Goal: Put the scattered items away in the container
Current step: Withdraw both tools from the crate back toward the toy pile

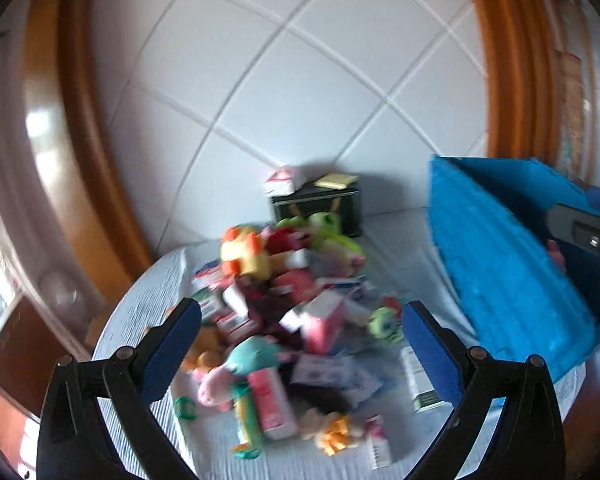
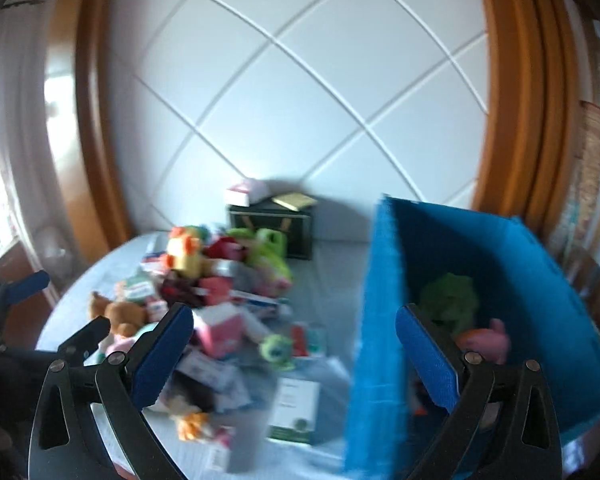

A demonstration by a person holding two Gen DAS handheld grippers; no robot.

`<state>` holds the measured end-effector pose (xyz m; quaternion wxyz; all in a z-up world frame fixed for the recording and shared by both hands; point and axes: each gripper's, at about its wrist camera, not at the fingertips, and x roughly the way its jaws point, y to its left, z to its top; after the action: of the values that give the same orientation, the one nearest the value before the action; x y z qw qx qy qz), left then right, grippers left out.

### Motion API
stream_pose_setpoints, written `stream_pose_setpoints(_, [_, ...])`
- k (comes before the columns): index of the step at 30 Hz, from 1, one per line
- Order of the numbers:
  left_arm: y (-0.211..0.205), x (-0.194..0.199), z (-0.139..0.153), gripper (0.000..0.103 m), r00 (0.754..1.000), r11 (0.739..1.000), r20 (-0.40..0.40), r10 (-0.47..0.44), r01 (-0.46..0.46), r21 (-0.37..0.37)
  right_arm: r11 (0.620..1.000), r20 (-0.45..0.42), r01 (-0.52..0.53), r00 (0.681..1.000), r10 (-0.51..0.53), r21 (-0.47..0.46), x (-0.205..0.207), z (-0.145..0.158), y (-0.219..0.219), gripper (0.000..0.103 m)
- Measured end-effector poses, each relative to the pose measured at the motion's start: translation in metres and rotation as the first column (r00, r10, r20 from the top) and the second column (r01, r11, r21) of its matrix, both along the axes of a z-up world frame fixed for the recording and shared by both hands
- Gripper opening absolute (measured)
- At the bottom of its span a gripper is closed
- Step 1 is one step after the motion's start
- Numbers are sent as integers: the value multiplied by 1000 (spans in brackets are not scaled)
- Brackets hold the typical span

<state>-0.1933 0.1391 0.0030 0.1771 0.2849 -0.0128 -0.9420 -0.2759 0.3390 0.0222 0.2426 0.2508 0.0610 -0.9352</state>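
A pile of plush toys and small boxes (image 1: 284,304) lies on a round table with a pale cloth (image 1: 148,304); the pile also shows in the right wrist view (image 2: 220,300). A blue fabric container (image 1: 500,264) stands at the right, and in the right wrist view (image 2: 500,280) it holds a green plush (image 2: 452,296) and a pink plush (image 2: 488,340). My left gripper (image 1: 300,320) is open and empty, above the pile. My right gripper (image 2: 294,322) is open and empty, straddling the container's near wall. The views are blurred.
A dark box (image 1: 316,208) with a small white carton (image 1: 282,180) and a yellow pad on top stands at the back by the white panelled wall. A green-and-white box (image 2: 296,412) lies flat near the container. Wooden frames flank both sides.
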Motion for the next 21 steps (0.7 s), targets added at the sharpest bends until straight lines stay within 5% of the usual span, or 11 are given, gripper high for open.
stream_pose_setpoints(4, [-54, 7, -23, 102, 995, 995, 37, 92, -93, 45, 997, 45, -74, 996, 76, -31, -7, -24, -36, 102])
stream_pose_setpoints(9, [-118, 24, -49, 102, 960, 960, 99, 260, -268, 75, 987, 139, -147, 978, 155, -67, -37, -69, -68, 102])
stream_pose_setpoints(15, [-192, 36, -83, 102, 880, 880, 187, 438, -461, 111, 976, 250, -206, 943, 218, -73, -87, -115, -112, 103])
stream_pose_setpoints(21, [-248, 48, -124, 102, 824, 821, 269, 499, -548, 157, 973, 335, -228, 914, 229, -43, -110, -144, -154, 103])
